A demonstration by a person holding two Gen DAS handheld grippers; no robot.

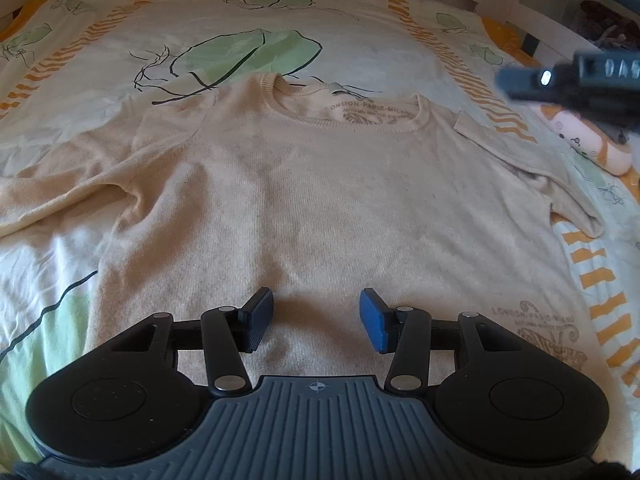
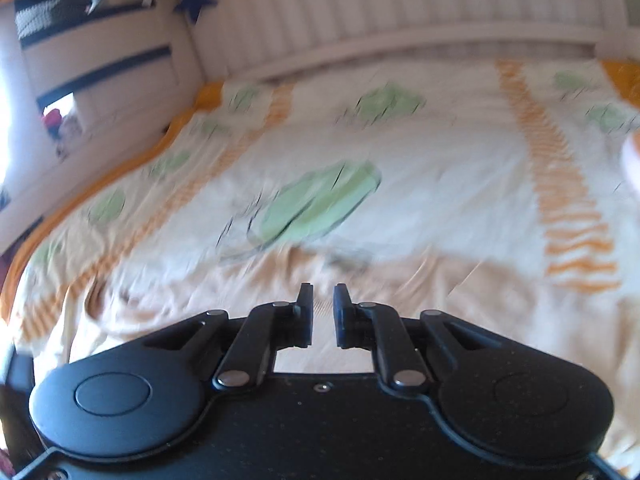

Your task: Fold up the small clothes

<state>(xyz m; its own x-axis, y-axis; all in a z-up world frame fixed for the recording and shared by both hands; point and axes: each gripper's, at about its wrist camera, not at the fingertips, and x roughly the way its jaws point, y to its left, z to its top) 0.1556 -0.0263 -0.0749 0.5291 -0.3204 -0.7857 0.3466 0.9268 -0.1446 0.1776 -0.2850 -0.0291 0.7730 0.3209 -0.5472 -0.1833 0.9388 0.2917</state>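
Cream sweater (image 1: 320, 208) lay flat and face up on the leaf-print bedspread (image 1: 100, 40), neckline away from us. We held our left claw (image 1: 316, 320) over its hem, fingers apart and empty. Our right claw (image 2: 322, 316) (badly blurred) hung above the sweater's far edge, fingers nearly closed with nothing between them. A plush toy (image 1: 588, 140) lay at the right.

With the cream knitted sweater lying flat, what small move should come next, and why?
Probably bring the left gripper toward the sweater's left sleeve to fold it inward. The sweater lies spread flat on the leaf-print bedsheet, both sleeves out, and nothing sits between either gripper's pads.
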